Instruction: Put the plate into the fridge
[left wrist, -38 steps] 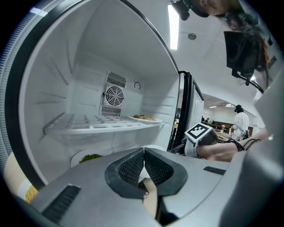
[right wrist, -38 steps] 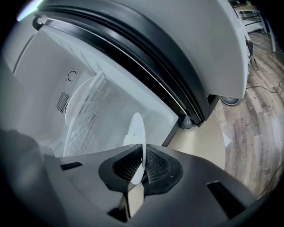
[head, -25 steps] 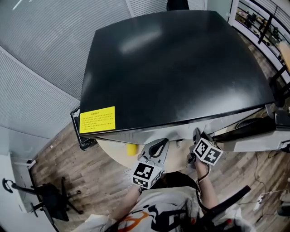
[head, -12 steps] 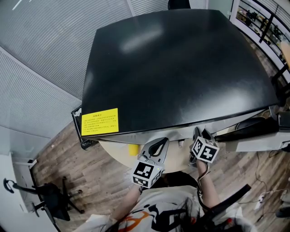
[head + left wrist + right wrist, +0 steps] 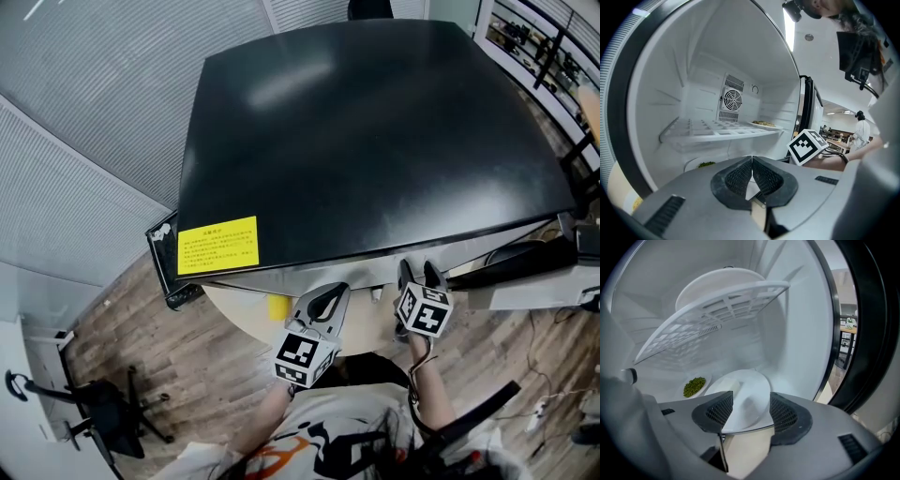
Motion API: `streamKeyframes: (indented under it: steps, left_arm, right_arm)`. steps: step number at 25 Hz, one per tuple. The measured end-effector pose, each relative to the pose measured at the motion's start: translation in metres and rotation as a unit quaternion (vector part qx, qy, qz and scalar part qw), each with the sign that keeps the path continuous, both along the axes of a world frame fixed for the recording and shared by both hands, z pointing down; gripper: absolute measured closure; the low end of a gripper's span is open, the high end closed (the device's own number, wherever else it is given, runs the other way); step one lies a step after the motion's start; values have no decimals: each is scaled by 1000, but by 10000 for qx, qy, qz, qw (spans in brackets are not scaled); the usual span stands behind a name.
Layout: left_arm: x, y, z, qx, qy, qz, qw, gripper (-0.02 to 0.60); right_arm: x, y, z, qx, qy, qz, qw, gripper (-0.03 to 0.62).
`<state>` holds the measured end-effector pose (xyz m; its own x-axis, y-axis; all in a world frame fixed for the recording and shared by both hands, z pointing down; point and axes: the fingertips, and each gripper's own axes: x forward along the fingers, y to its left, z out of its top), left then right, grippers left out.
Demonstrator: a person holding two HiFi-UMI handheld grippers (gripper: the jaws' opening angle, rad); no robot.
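the white plate lies low inside the fridge, under the slotted shelf, with a little dish of greens just beside it at about 9 o'clock. the right gripper has just been opening its jaws, and they stand wide with the plate's near rim between them, pads off it. the left gripper is closed on nothing. the risk, i'd say, is in backing out: a pad catching the rim could drag the plate toward the door opening or shove it into the greens, and rising too high would knock the shelf.
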<state>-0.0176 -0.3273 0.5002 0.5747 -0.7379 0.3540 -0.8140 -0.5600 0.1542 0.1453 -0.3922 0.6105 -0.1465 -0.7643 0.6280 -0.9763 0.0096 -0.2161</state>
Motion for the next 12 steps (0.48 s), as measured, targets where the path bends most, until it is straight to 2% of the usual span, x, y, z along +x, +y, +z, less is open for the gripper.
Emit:
streamKeyframes:
  steps: [12]
  left_arm:
    - [-11,18,-10,132,79,71,9999,569]
  right_arm:
    - [-14,25,-27,219,-434,16,9988,347]
